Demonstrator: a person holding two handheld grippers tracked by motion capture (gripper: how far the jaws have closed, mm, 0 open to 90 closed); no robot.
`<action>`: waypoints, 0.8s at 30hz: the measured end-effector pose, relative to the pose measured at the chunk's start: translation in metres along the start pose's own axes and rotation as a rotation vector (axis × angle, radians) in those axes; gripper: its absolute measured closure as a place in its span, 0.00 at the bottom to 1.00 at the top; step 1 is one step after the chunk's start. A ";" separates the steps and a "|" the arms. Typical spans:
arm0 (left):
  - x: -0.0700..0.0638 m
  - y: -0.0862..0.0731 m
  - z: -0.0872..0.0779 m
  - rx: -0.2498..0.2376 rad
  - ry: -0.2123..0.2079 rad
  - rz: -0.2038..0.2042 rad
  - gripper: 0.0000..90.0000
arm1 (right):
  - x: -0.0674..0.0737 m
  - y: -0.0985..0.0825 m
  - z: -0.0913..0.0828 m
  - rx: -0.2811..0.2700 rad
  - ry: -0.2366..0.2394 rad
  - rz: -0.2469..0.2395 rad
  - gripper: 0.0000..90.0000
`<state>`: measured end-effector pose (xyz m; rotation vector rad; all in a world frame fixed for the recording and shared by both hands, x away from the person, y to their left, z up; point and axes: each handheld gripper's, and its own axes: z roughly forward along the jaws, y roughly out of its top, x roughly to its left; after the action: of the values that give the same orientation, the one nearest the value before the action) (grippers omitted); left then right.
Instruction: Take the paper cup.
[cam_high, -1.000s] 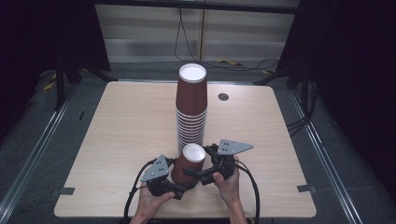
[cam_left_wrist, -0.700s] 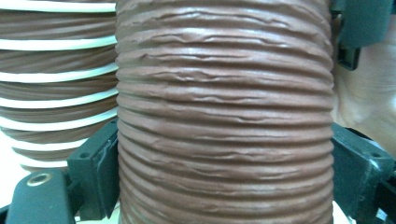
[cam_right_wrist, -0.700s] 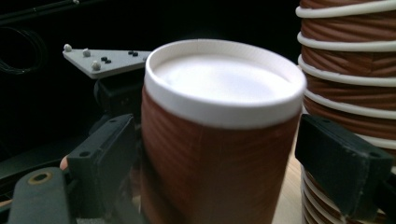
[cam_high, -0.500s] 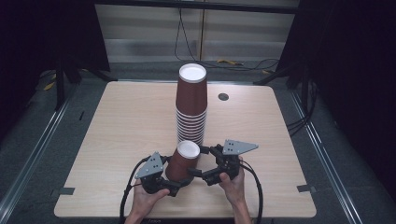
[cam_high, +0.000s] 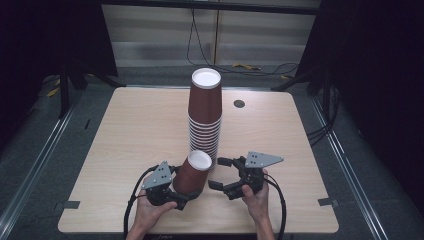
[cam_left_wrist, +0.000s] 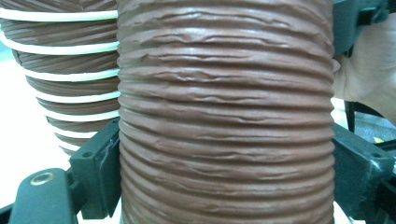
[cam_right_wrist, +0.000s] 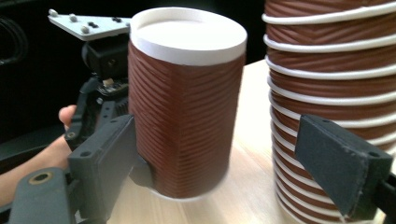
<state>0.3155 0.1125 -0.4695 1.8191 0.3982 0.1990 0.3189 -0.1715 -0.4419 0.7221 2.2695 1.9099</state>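
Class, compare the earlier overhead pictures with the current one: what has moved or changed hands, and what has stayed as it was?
The single brown cup, at first between both grippers, has shifted left and tilted. The left gripper now clamps it, its fingers having just closed further. The right gripper has let go and stands open beside it. The cup stack and table are unchanged.

left hand-held gripper (cam_high: 181, 196) clamped, right (cam_high: 218, 173) agape

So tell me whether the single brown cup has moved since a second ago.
Yes. In the high view the single cup, clamped in the left hand-held gripper, has shifted left and toward the table's near edge, away from the cup stack.
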 end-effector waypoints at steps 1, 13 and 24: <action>0.000 0.000 0.000 0.006 -0.006 0.002 0.15 | 0.000 -0.001 -0.001 0.001 -0.009 -0.002 0.14; 0.005 0.003 -0.002 0.090 -0.025 0.034 0.15 | -0.002 -0.007 -0.015 0.021 -0.087 -0.020 0.16; 0.007 0.011 -0.007 0.163 -0.010 0.071 0.15 | 0.000 -0.014 -0.019 0.062 -0.106 -0.057 0.16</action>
<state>0.3214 0.1185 -0.4579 1.9957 0.3520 0.2115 0.3080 -0.1906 -0.4506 0.7390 2.2679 1.7403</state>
